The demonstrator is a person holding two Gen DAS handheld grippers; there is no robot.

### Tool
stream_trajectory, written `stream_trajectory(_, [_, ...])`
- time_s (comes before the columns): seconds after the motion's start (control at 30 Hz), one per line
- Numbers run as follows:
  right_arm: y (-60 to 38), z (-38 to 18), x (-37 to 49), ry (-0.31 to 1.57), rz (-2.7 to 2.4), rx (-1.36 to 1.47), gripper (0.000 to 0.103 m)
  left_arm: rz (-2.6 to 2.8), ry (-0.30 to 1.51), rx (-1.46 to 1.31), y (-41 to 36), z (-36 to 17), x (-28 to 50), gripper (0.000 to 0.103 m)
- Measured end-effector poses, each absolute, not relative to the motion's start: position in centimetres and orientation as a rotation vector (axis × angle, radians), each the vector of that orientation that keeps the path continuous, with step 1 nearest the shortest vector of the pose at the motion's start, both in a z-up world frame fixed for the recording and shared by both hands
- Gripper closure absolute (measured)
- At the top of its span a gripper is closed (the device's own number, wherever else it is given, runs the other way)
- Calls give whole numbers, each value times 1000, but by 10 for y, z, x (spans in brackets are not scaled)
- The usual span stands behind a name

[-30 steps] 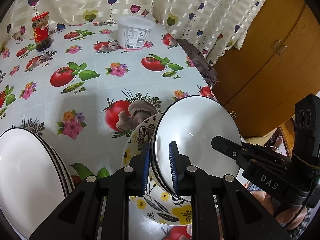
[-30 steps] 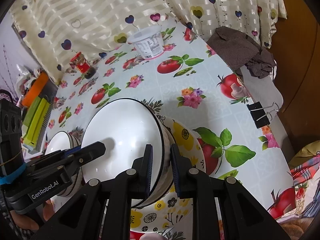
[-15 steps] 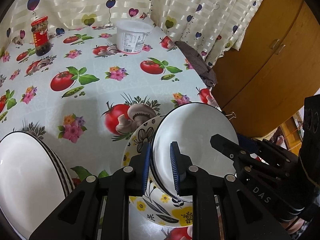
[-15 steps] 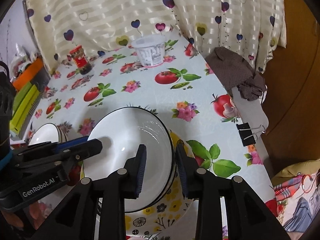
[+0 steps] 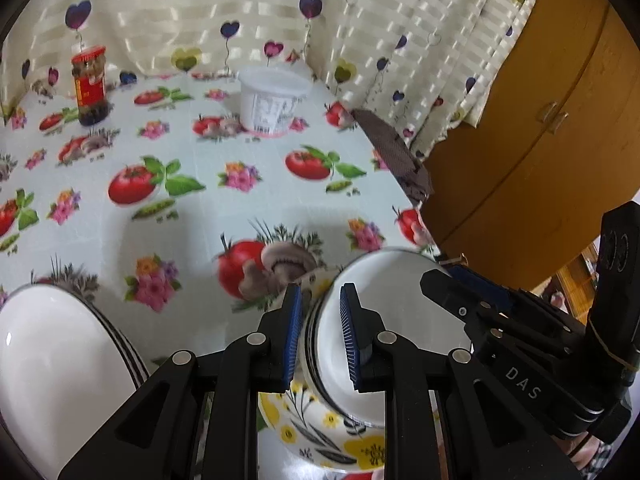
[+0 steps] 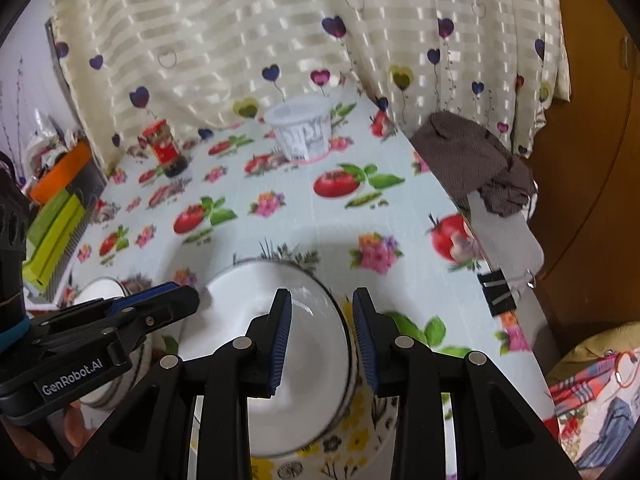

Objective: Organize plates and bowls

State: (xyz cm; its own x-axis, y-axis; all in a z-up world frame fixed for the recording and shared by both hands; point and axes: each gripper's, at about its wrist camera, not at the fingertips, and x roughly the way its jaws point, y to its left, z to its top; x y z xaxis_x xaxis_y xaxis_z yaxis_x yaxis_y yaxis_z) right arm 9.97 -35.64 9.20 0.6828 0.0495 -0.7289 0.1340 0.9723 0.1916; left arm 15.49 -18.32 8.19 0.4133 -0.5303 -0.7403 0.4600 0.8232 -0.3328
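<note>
a table (image 5: 224, 216) fills most of both views, covered by a pale oilcloth printed with tomatoes, mushrooms and flowers. behind it hangs a cream striped curtain (image 6: 280, 32) dotted with hearts, and to the right stands a brown wooden cabinet (image 5: 532, 152) with small knobs. off the table's left edge, in the right wrist view, sit orange and lime-green boxes (image 6: 56, 216).

near the front edge of the table a flowered plate (image 5: 340, 440) carries a white bowl (image 5: 400, 328) with a dark rim line. a second stack of white bowls (image 5: 52, 368) sits to its left, apart from the plate.

the left gripper (image 5: 320, 332) straddles the left rim of the white bowl, its blue pads narrowly apart, with gaps showing on both sides of the rim. the right gripper (image 6: 322, 336) straddles the opposite rim, its jaws spread wider and clear of the bowl wall.

a brown cloth (image 6: 472, 164) drapes over the table's right edge. at the back stand a white plastic tub (image 5: 272, 102) and a red-labelled jar (image 5: 90, 86). a black binder clip (image 6: 498, 292) grips the oilcloth at the right edge.
</note>
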Motion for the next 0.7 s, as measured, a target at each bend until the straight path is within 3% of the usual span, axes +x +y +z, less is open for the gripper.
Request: stream_trajectory(0.7, [-387,44,117,898,45,473,72,-605,950,-41,-197,78,160,82])
